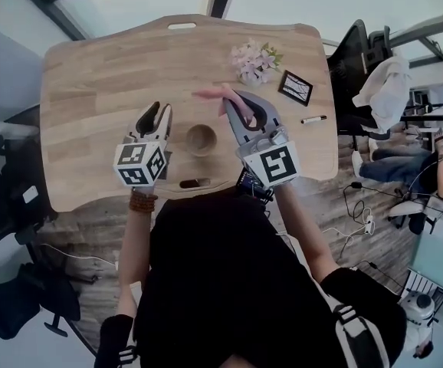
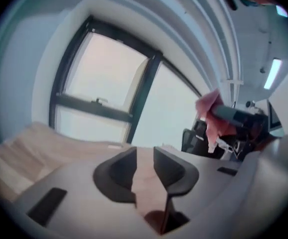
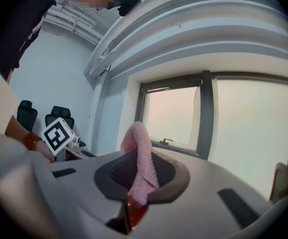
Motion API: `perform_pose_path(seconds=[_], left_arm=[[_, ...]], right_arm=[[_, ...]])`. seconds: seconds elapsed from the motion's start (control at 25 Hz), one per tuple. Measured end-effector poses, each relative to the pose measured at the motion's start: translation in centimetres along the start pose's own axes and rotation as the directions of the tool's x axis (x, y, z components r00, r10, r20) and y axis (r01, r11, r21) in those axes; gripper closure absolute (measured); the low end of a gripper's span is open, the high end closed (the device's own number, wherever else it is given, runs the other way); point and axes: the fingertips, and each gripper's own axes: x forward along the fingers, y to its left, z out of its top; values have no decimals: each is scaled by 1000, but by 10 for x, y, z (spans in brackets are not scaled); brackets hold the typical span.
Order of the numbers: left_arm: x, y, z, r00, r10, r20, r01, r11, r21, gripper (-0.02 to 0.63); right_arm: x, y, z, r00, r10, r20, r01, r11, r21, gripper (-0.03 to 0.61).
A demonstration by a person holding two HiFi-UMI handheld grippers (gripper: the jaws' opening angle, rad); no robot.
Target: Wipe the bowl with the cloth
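Note:
A small brown wooden bowl stands upright on the wooden table, near its front edge. My left gripper hovers just left of the bowl. In the left gripper view that gripper has its jaws apart, with only the tabletop showing between them. My right gripper is just right of and beyond the bowl, shut on a pink cloth that sticks out past its tips. In the right gripper view the cloth stands up from the closed jaws of the right gripper. The left gripper view shows the cloth hanging at the right.
A bunch of pale pink flowers, a black framed card and a pen lie at the table's far right. Office chairs stand to the right, and another chair to the left.

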Motion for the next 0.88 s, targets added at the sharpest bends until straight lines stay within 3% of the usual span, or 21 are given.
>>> perform_pose_path(seconds=[0.08,0.16,0.32,0.44,0.88], left_arm=[[-19,-10,51,985,36,166,-48,997,65,557],[-34,-20,85,958,62,280,-93,991,98,578],[-52,-31,110,921,118,371,-192,967,169,586],[-53,-36,111,913,143,381,-237,948,214,589],[-44,-45,86,941,141,308,-208,958,195,589]], right_arm=[[3,0,9,1000,-3,24,2,1000,25,555],[4,-1,18,999,-12,44,10,999,49,555],[2,2,28,998,-49,41,46,997,63,555],[7,5,34,993,-77,86,73,996,46,557],[8,21,26,996,-56,72,51,997,61,558]])
